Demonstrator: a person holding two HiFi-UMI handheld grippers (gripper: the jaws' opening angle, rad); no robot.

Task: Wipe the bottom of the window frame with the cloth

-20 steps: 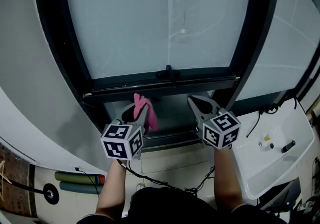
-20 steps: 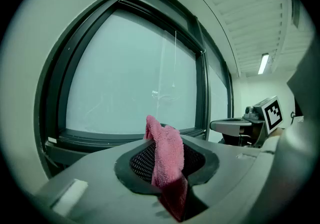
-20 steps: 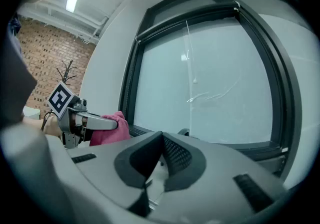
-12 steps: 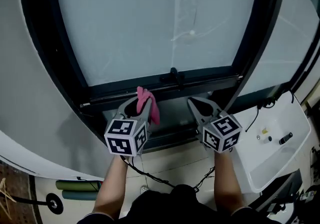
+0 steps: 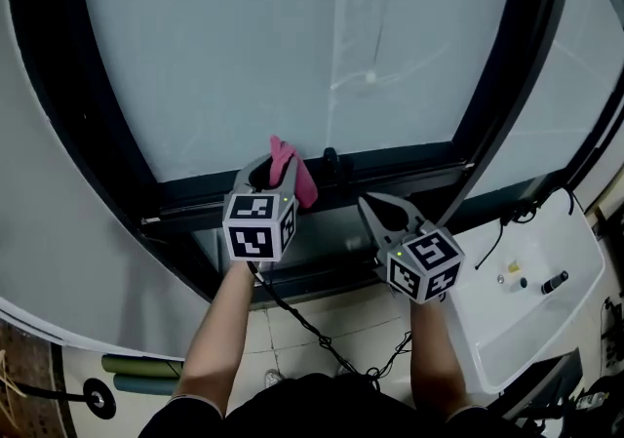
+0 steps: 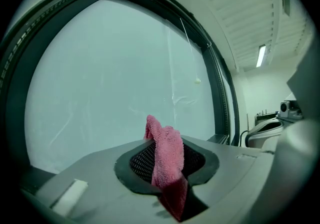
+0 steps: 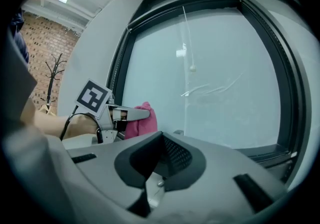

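A pink cloth is pinched in my left gripper, whose jaws are shut on it; its folds stick up past the tips. The cloth is right at the bottom rail of the dark window frame, close to the black handle. Whether it touches the rail I cannot tell. My right gripper hangs lower and to the right, shut with nothing held. From the right gripper view the left gripper and the cloth show at the left, in front of the frosted pane.
A thin cord with a small bead hangs in front of the glass. A white sink-like unit stands at the lower right with small objects on it. Black cables trail over the tiled floor below. Rolled green and orange tubes lie at the lower left.
My left gripper has risen with the cloth from below the sill up to the frame's bottom rail. The right gripper has stayed roughly in place. The head view has tilted slightly.
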